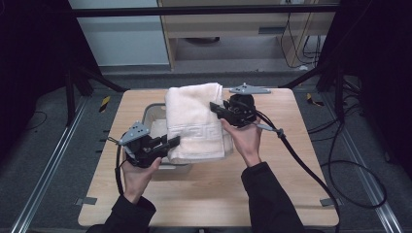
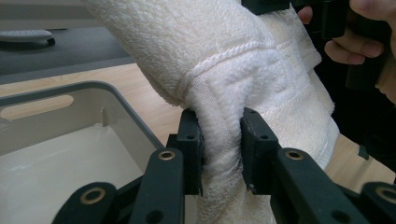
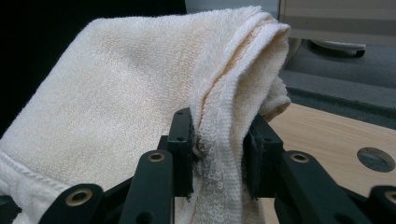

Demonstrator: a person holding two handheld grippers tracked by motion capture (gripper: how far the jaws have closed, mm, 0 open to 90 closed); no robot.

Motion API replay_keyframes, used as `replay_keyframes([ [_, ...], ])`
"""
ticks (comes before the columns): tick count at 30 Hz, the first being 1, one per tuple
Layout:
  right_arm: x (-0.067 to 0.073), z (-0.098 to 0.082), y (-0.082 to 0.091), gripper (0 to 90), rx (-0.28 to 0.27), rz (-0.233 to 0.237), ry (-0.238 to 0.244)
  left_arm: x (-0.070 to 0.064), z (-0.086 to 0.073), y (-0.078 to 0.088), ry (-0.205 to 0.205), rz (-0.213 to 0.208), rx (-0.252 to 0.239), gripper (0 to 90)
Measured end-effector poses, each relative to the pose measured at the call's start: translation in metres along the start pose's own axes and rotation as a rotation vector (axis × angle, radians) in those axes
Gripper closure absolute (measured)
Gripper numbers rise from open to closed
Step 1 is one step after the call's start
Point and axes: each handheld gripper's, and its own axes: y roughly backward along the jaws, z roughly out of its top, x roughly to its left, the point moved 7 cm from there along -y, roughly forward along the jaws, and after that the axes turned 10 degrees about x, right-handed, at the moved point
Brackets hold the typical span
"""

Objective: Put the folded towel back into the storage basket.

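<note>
We are holding the folded white towel [image 1: 194,121] above the grey bin [image 1: 154,112], its long axis running away from us. Our left gripper [image 1: 174,141] is pinching its near edge, our right gripper [image 1: 214,106] its far side.

A light wooden table [image 1: 209,194] is sitting on grey carpet, with a pale grey plastic bin [image 1: 153,114] resting on its left half — a slot handle is showing in the bin's wall [image 2: 37,106]. Black cables [image 1: 357,170] are trailing across the floor at right — yellow-black tape strips [image 1: 104,103] are marking it.
</note>
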Motion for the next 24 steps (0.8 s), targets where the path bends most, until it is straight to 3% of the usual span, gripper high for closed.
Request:
replay_keyframes([
  [14, 0.015, 0.011, -0.031, 67.4, 0.02, -0.002, 0.01, 0.028, -0.004, 0.008, 0.044, 0.05, 0.002, 71.5],
  [24, 0.026, 0.019, -0.045, 67.4, 0.022, 0.002, 0.023, 0.043, -0.005, 0.018, 0.068, 0.068, -0.008, 71.5],
])
